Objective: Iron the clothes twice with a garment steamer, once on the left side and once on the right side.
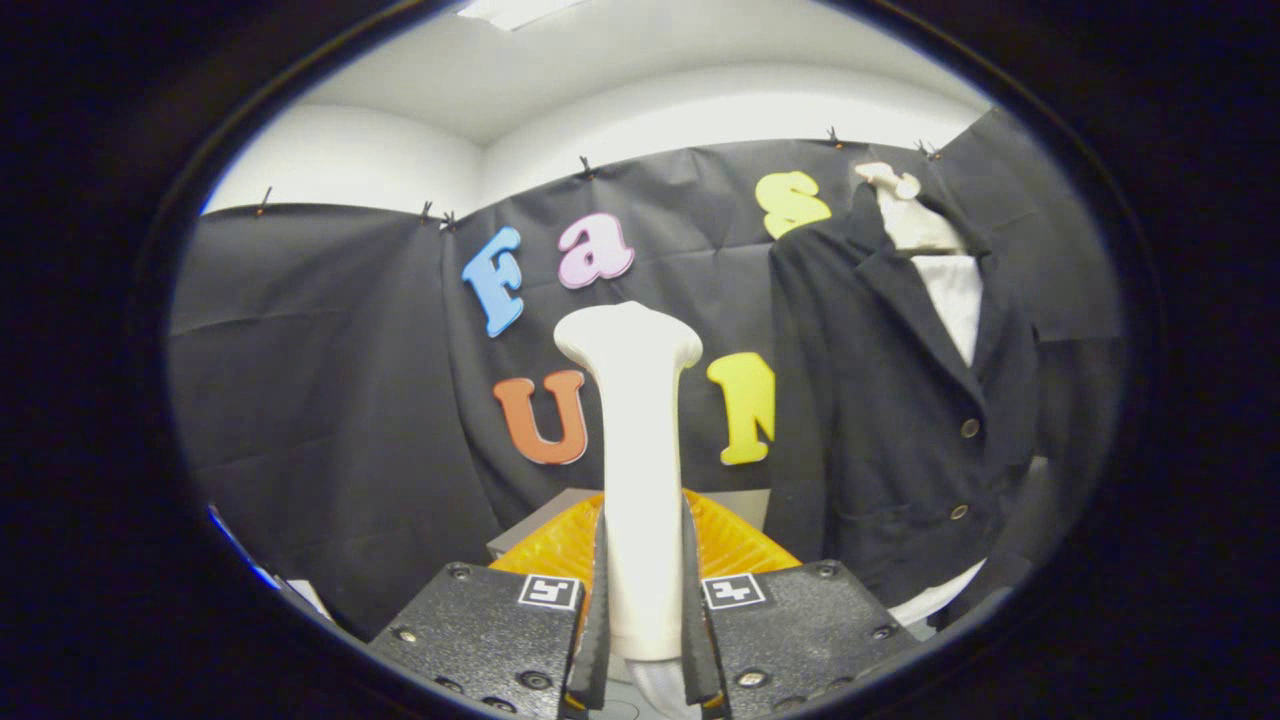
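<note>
The hand-held gripper clamps both fingers on the upright white plastic garment steamer; the dark buttoned jacket hangs at two o'clock beyond.

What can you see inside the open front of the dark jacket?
Inside the dark jacket, between its lapels, a white garment shows on a pale dummy neck. Below the buttons the jacket covers the rest. The gripper is shut on the steamer.

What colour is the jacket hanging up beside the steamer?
Dark navy, nearly black: the jacket shows best in the gripper view, beyond the steamer held in the gripper.
</note>
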{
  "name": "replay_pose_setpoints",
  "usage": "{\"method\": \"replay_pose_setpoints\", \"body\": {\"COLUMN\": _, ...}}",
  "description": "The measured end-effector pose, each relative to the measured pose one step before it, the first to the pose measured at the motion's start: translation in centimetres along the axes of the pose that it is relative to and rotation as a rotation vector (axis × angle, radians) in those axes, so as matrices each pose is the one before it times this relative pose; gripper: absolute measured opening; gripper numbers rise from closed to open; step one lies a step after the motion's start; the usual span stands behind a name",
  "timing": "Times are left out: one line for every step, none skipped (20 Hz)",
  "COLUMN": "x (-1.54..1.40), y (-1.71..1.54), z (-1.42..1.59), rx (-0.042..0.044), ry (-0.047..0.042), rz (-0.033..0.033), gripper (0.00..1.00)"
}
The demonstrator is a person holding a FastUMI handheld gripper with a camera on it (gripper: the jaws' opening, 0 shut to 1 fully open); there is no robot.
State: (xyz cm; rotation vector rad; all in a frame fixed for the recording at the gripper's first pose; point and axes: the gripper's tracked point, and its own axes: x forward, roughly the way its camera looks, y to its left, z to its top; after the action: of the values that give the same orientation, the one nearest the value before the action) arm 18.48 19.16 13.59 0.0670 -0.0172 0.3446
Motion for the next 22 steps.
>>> {"method": "replay_pose_setpoints", "body": {"x": -0.802, "y": -1.232, "z": 0.707, "rx": -0.00656, "ry": -0.02117, "rz": -0.02614, "gripper": 0.32}}
{"method": "replay_pose_setpoints", "body": {"x": -0.399, "y": -1.145, "z": 0.627, "rx": 0.00351, "ry": -0.01085, "rz": -0.02192, "gripper": 0.32}}
{"method": "replay_pose_setpoints", "body": {"x": -0.506, "y": -1.127, "z": 0.644, "rx": 0.00756, "ry": -0.01098, "rz": -0.02023, "gripper": 0.32}}
{"method": "replay_pose_setpoints", "body": {"x": -0.550, "y": -1.183, "z": 0.633, "rx": 0.00094, "ry": -0.01202, "rz": -0.02403, "gripper": 0.32}}
{"method": "replay_pose_setpoints", "body": {"x": -0.399, "y": -1.317, "z": 0.623, "rx": -0.00265, "ry": -0.01043, "rz": -0.02455, "gripper": 0.32}}
{"method": "replay_pose_setpoints", "body": {"x": -0.364, "y": -0.984, "z": 0.729, "rx": 0.00505, "ry": -0.01637, "rz": -0.01667, "gripper": 0.32}}
{"method": "replay_pose_setpoints", "body": {"x": -0.273, "y": -1.002, "z": 0.655, "rx": 0.00479, "ry": -0.00862, "rz": -0.01639, "gripper": 0.32}}
{"method": "replay_pose_setpoints", "body": {"x": -0.145, "y": -0.979, "z": 0.452, "rx": 0.00209, "ry": -0.01142, "rz": -0.01748, "gripper": 0.32}}
{"method": "replay_pose_setpoints", "body": {"x": -0.060, "y": -0.850, "z": 0.673, "rx": -0.00117, "ry": -0.01292, "rz": -0.01689, "gripper": 0.32}}
{"method": "replay_pose_setpoints", "body": {"x": 0.044, "y": -0.752, "z": 0.682, "rx": 0.00235, "ry": -0.01473, "rz": -0.01197, "gripper": 0.32}}
{"method": "replay_pose_setpoints", "body": {"x": 0.091, "y": -0.702, "z": 0.759, "rx": -0.00032, "ry": -0.01066, "rz": -0.01101, "gripper": 0.32}}
{"method": "replay_pose_setpoints", "body": {"x": 0.123, "y": -0.826, "z": 0.494, "rx": -0.00880, "ry": -0.01121, "rz": -0.01432, "gripper": 0.32}}
{"method": "replay_pose_setpoints", "body": {"x": 0.205, "y": -0.691, "z": 0.469, "rx": -0.01010, "ry": -0.00510, "rz": -0.01504, "gripper": 0.32}}
{"method": "replay_pose_setpoints", "body": {"x": 0.247, "y": -0.493, "z": 0.440, "rx": -0.00532, "ry": -0.00987, "rz": -0.01149, "gripper": 0.32}}
{"method": "replay_pose_setpoints", "body": {"x": 0.407, "y": -0.524, "z": 0.410, "rx": -0.00704, "ry": -0.01141, "rz": -0.01372, "gripper": 0.32}}
{"method": "replay_pose_setpoints", "body": {"x": 0.514, "y": -0.595, "z": 0.275, "rx": -0.00861, "ry": -0.00835, "rz": -0.01839, "gripper": 0.32}}
{"method": "replay_pose_setpoints", "body": {"x": 0.562, "y": -0.499, "z": 0.105, "rx": -0.00917, "ry": -0.00213, "rz": -0.01494, "gripper": 0.32}}
{"method": "replay_pose_setpoints", "body": {"x": 0.437, "y": -0.186, "z": 0.000, "rx": -0.00296, "ry": -0.00196, "rz": -0.00638, "gripper": 0.32}}
{"method": "replay_pose_setpoints", "body": {"x": 0.602, "y": -0.233, "z": 0.016, "rx": -0.00484, "ry": 0.00044, "rz": -0.00634, "gripper": 0.32}}
{"method": "replay_pose_setpoints", "body": {"x": 0.662, "y": -0.435, "z": -0.040, "rx": -0.00792, "ry": -0.00141, "rz": -0.01438, "gripper": 0.32}}
{"method": "replay_pose_setpoints", "body": {"x": 0.672, "y": -0.459, "z": 0.023, "rx": -0.00947, "ry": -0.00292, "rz": -0.01644, "gripper": 0.32}}
{"method": "replay_pose_setpoints", "body": {"x": 0.702, "y": -0.205, "z": 0.043, "rx": -0.00741, "ry": -0.00063, "rz": -0.01236, "gripper": 0.32}}
